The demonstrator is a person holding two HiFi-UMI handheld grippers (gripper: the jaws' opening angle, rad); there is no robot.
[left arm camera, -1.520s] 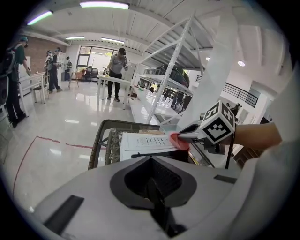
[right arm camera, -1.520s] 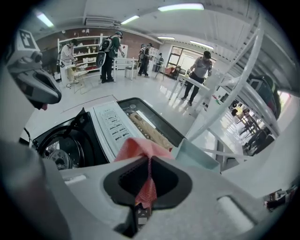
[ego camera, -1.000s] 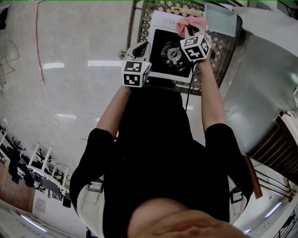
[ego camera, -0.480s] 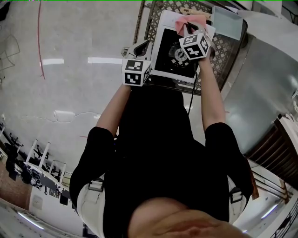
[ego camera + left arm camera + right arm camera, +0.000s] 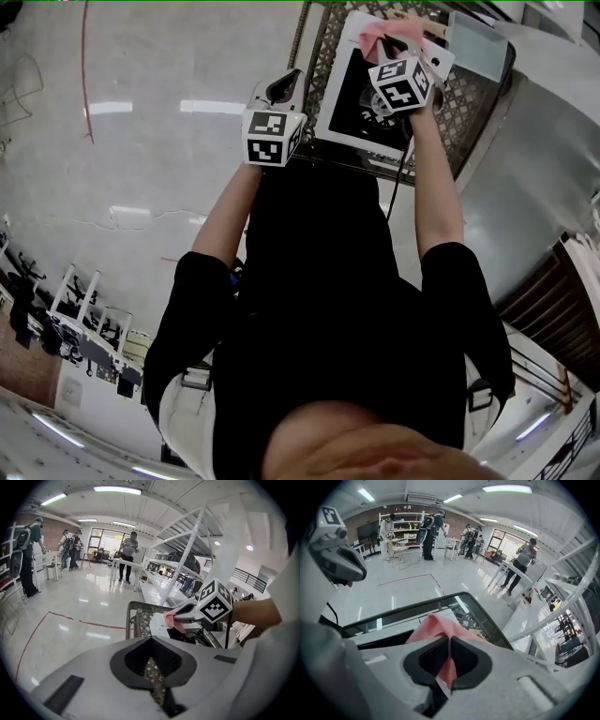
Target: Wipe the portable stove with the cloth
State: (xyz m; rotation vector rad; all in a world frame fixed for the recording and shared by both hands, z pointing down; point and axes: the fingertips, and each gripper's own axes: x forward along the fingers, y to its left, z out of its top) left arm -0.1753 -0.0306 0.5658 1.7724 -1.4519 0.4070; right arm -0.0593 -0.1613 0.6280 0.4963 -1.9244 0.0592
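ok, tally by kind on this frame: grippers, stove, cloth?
grippers: 2, left gripper and right gripper
portable stove: 1
cloth: 1, pink, held in the right gripper
total: 4

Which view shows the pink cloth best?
Right gripper view: the pink woven cloth sits close, pinched in the right hand-held gripper. Head view shows a small pink patch at the white portable stove; left gripper view, a distant sliver.
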